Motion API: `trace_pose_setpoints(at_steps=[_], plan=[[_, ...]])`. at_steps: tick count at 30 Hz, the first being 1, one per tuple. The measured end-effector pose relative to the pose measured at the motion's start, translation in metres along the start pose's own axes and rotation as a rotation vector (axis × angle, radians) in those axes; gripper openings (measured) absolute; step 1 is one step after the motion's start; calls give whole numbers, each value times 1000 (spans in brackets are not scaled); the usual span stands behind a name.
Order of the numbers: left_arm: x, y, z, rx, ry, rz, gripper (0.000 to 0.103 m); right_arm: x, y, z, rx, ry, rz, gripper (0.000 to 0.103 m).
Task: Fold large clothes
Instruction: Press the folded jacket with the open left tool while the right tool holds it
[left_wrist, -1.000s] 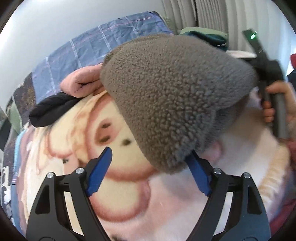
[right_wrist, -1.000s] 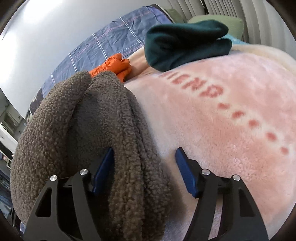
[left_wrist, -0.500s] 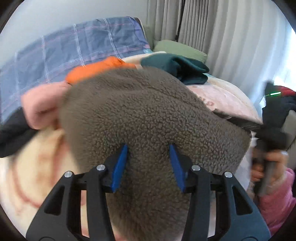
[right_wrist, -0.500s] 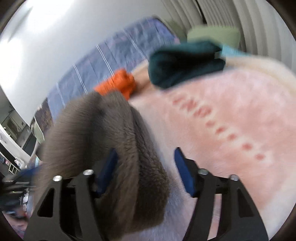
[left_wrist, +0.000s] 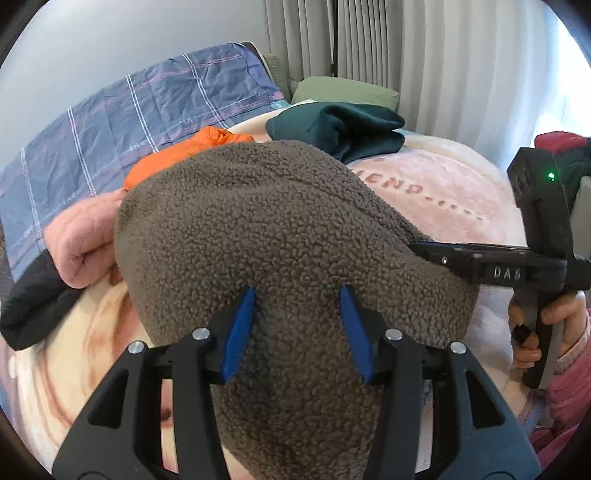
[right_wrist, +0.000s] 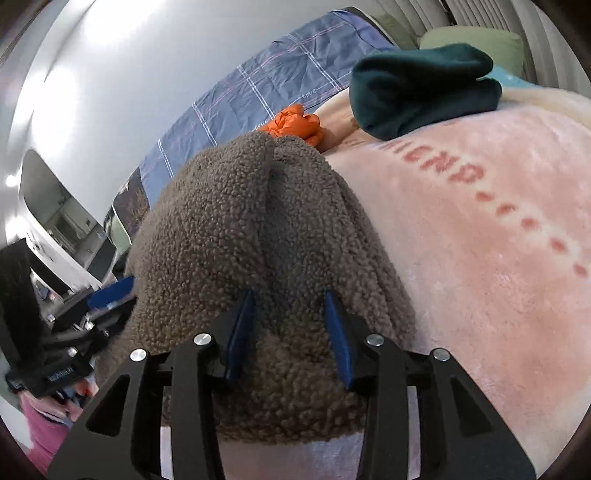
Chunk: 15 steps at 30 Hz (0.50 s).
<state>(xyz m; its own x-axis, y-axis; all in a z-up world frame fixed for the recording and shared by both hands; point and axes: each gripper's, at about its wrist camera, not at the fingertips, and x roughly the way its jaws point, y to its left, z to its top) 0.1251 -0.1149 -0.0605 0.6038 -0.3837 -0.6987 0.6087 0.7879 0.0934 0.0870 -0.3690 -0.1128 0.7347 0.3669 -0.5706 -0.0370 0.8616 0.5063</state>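
A brown sherpa fleece garment (left_wrist: 266, 229) lies bunched on the pink blanket (left_wrist: 443, 192) of the bed. My left gripper (left_wrist: 297, 295) is shut on a thick fold of the fleece, its blue fingertips (left_wrist: 240, 325) pressed into the pile. My right gripper (right_wrist: 288, 295) is likewise shut on another fold of the same fleece (right_wrist: 236, 221). In the left wrist view the right gripper's body (left_wrist: 491, 271) reaches in from the right edge of the garment. The fleece's lower layers are hidden.
A folded dark green garment (left_wrist: 343, 125) and an orange one (left_wrist: 177, 155) lie behind the fleece. A pink padded piece (left_wrist: 81, 240) and a black one (left_wrist: 33, 302) lie left. A blue checked sheet (left_wrist: 129, 122), green pillow (left_wrist: 343, 88) and curtains stand behind.
Both grippers went from open beside the fleece to closed on folds of it. The left gripper swung over the garment; the right shifted left onto it.
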Motion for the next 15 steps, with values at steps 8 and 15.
trace_pose_setpoints(at_steps=[8,15], plan=[[-13,-17,32,53,-64,77,48,-6,10,-4,-38,-32,-46,41],[21,-21,26,68,-27,55,50,-9,7,-6,-39,-37,-52,41]])
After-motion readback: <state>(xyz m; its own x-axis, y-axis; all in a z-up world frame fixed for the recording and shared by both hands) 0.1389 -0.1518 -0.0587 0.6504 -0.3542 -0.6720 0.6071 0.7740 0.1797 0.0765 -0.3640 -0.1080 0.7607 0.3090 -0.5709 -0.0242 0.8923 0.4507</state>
